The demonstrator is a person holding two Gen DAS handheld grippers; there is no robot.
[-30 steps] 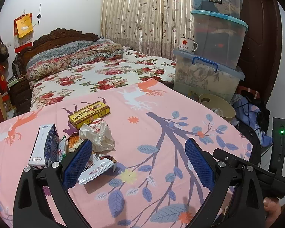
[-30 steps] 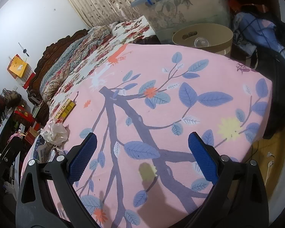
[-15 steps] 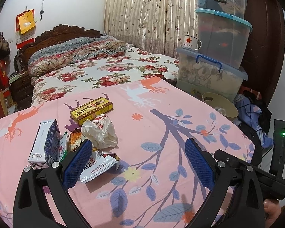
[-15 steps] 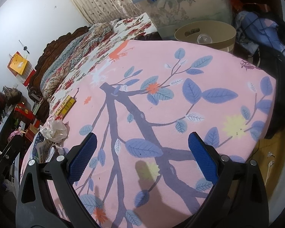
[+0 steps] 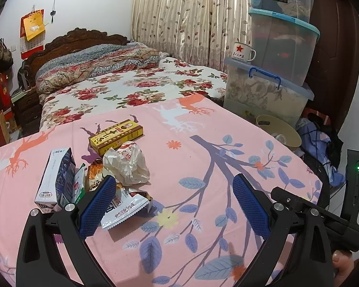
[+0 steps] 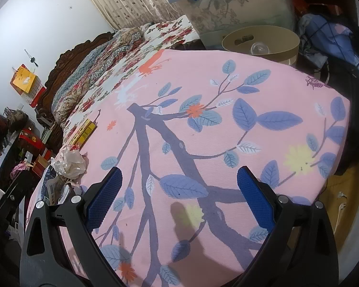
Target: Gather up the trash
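Trash lies in a pile on the pink leaf-print cloth (image 5: 203, 143): a yellow box (image 5: 116, 136), a crumpled white wrapper (image 5: 128, 163), a white snack packet (image 5: 124, 209), a blue-white carton (image 5: 56, 179) and an orange wrapper (image 5: 95, 172). My left gripper (image 5: 172, 205) is open and empty, its left pad beside the snack packet. My right gripper (image 6: 179, 196) is open and empty over bare cloth; the crumpled wrapper (image 6: 69, 161) and yellow box (image 6: 83, 134) lie far to its left. A tan bin (image 5: 278, 135) stands beyond the table's right edge, also in the right wrist view (image 6: 260, 45).
Stacked clear storage boxes (image 5: 282, 45) with a white star mug (image 5: 243, 51) stand behind the bin. A bed with floral sheets (image 5: 131, 88) lies beyond the table. Clothes (image 5: 320, 143) are heaped at the right. My right gripper's body (image 5: 323, 215) sits at the lower right.
Both views have shifted slightly; the trash pile sits a little further right and nearer in the left wrist view. Both grippers have stayed open and nothing was taken.
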